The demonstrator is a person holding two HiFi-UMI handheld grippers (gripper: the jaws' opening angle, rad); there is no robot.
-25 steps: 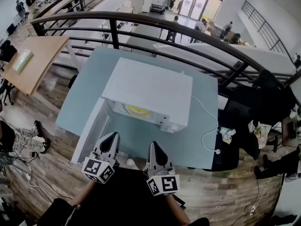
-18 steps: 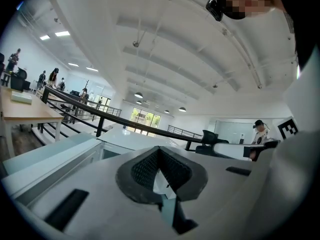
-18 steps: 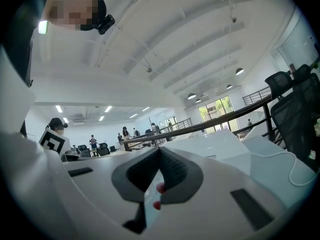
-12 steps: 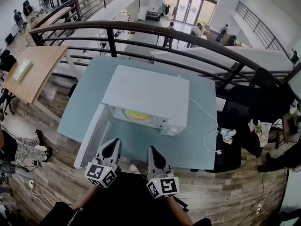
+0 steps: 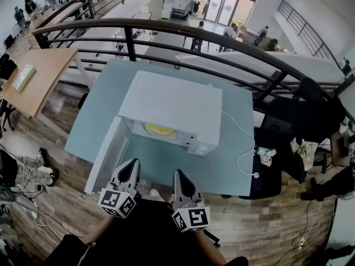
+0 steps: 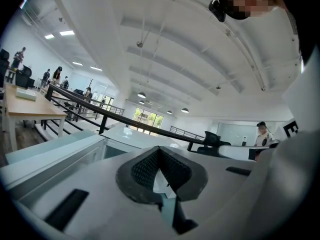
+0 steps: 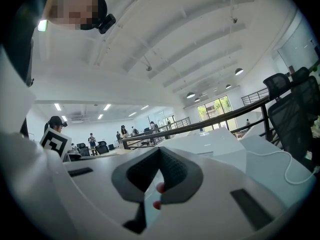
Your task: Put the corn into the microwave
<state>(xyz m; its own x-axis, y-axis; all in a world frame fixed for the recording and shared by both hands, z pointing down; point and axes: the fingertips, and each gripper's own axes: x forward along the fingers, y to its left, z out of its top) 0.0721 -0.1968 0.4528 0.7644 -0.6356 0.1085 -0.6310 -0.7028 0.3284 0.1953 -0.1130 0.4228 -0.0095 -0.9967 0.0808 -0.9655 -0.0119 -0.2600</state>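
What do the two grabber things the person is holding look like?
Both are pale grey and taper to a point. The left gripper and the right gripper each carry a cube with black-and-white square markers. Their pads are black and ribbed. The person wears a dark top.

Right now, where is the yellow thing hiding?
In the head view, the yellow thing lies inside the open microwave, in the middle of the pale blue table, beyond the left claw and right claw.
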